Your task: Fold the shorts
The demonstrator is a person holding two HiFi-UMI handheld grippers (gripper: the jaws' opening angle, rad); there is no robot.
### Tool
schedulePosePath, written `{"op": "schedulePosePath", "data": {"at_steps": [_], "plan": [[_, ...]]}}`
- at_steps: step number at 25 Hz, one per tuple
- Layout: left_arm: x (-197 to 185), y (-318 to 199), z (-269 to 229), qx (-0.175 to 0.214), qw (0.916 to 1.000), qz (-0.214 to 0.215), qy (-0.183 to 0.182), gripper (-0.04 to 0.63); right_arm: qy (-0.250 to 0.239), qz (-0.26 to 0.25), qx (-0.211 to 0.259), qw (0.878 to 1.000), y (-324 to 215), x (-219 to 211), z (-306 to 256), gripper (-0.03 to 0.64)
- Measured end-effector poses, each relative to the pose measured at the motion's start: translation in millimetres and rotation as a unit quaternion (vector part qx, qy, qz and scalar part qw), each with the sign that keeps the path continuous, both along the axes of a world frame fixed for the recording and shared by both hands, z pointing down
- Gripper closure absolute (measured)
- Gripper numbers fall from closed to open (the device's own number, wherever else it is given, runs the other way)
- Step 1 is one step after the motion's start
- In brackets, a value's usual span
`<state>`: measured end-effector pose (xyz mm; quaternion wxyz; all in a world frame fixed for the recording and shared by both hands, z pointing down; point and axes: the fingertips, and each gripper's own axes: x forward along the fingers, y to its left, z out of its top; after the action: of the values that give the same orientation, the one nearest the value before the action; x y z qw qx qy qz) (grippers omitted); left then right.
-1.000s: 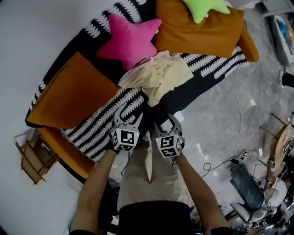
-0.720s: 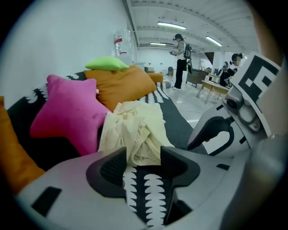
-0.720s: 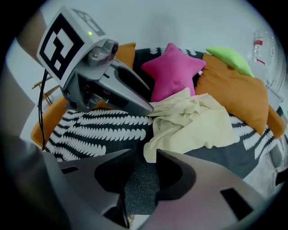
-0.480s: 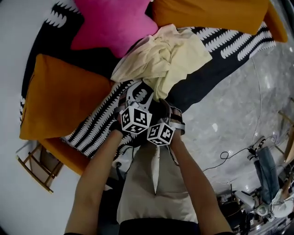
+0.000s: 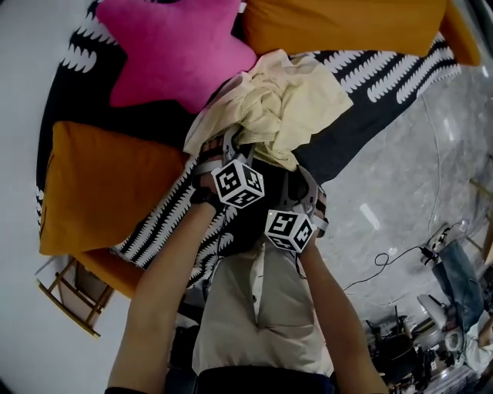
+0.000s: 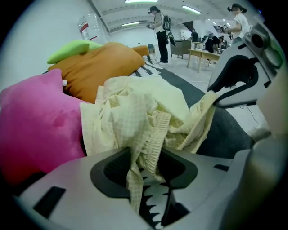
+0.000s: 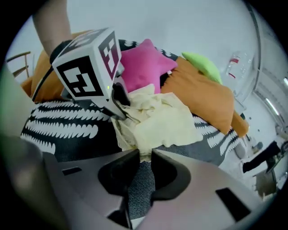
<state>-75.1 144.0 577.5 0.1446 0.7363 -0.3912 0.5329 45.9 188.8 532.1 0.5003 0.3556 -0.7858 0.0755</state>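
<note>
The pale yellow shorts point(image 5: 273, 100) lie crumpled on a black-and-white patterned cover point(image 5: 385, 69). My left gripper point(image 5: 231, 146) is at their near left edge. In the left gripper view its jaws point(image 6: 146, 155) have just been closing and now pinch the ribbed waistband point(image 6: 153, 134). My right gripper point(image 5: 296, 173) is at the near right corner. Its jaws point(image 7: 143, 155) have also just been closing and nip a corner of the shorts point(image 7: 157, 119) at their tips, with dark grey cover showing below.
A pink star pillow point(image 5: 173, 50) lies behind the shorts, with orange cushions on the left point(image 5: 108, 185) and at the back point(image 5: 339, 23). A wooden chair point(image 5: 65, 296) stands at lower left. Cables point(image 5: 385, 262) trail on the grey floor at right.
Both grippers have come down and forward from the cover's near edge onto the shorts' near edge, and their jaws have closed on the cloth. The head camera has moved nearer.
</note>
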Motion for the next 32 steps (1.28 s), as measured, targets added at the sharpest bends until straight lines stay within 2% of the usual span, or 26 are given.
{"op": "schedulePosePath", "data": {"at_steps": [2, 4, 8, 12, 14, 15, 17, 19, 20, 22, 26, 27, 28, 30, 32], "plan": [[-8, -11, -8, 0.005, 0.999, -0.041, 0.016, 0.454, -0.018, 0.022, -0.014, 1.0, -4, 4, -10, 0.525], [-17, -19, -22, 0.007, 0.9924, -0.11, 0.055, 0.479, -0.032, 0.034, -0.034, 0.998, -4, 6, -24, 0.527], [-37, -15, -59, -0.005, 0.9643, -0.235, 0.122, 0.466, -0.048, 0.027, -0.065, 0.996, 8, 1, -81, 0.551], [-61, -14, -117, -0.005, 0.9335, -0.312, 0.177, 0.448, -0.044, 0.011, -0.046, 0.998, -3, -6, -158, 0.557], [-81, -17, -156, 0.018, 0.9234, -0.34, 0.177, 0.437, -0.048, 0.007, -0.027, 0.998, -16, -11, -202, 0.56], [-93, -16, -176, 0.037, 0.9242, -0.346, 0.158, 0.439, -0.05, 0.001, -0.017, 0.999, -21, -12, -226, 0.561], [-111, -10, -209, 0.062, 0.9331, -0.334, 0.118, 0.583, -0.058, -0.013, 0.005, 0.998, -28, -16, -275, 0.565], [-117, -7, -230, 0.049, 0.942, -0.307, 0.127, 0.584, -0.066, -0.027, 0.026, 0.997, -39, -23, -316, 0.565], [-118, -7, -240, 0.042, 0.9435, -0.297, 0.141, 0.586, -0.069, -0.033, 0.034, 0.996, -45, -27, -332, 0.565], [-111, -2, -253, 0.023, 0.9412, -0.281, 0.187, 0.585, -0.073, -0.041, 0.041, 0.996, -51, -33, -357, 0.565], [-43, 33, -245, -0.053, 0.9251, -0.219, 0.305, 0.583, -0.073, -0.04, 0.052, 0.995, -62, -44, -374, 0.565], [-22, 46, -244, -0.061, 0.9234, -0.201, 0.321, 0.519, -0.07, -0.04, 0.054, 0.995, -62, -47, -375, 0.565], [-3, 60, -244, -0.061, 0.9232, -0.187, 0.33, 0.41, -0.066, -0.041, 0.057, 0.995, -62, -51, -375, 0.563], [26, 79, -242, -0.041, 0.9248, -0.185, 0.33, 0.355, -0.061, -0.043, 0.058, 0.996, -59, -61, -376, 0.565], [37, 84, -233, -0.017, 0.9256, -0.206, 0.317, 0.319, -0.062, -0.045, 0.058, 0.995, -53, -76, -378, 0.565]]}}
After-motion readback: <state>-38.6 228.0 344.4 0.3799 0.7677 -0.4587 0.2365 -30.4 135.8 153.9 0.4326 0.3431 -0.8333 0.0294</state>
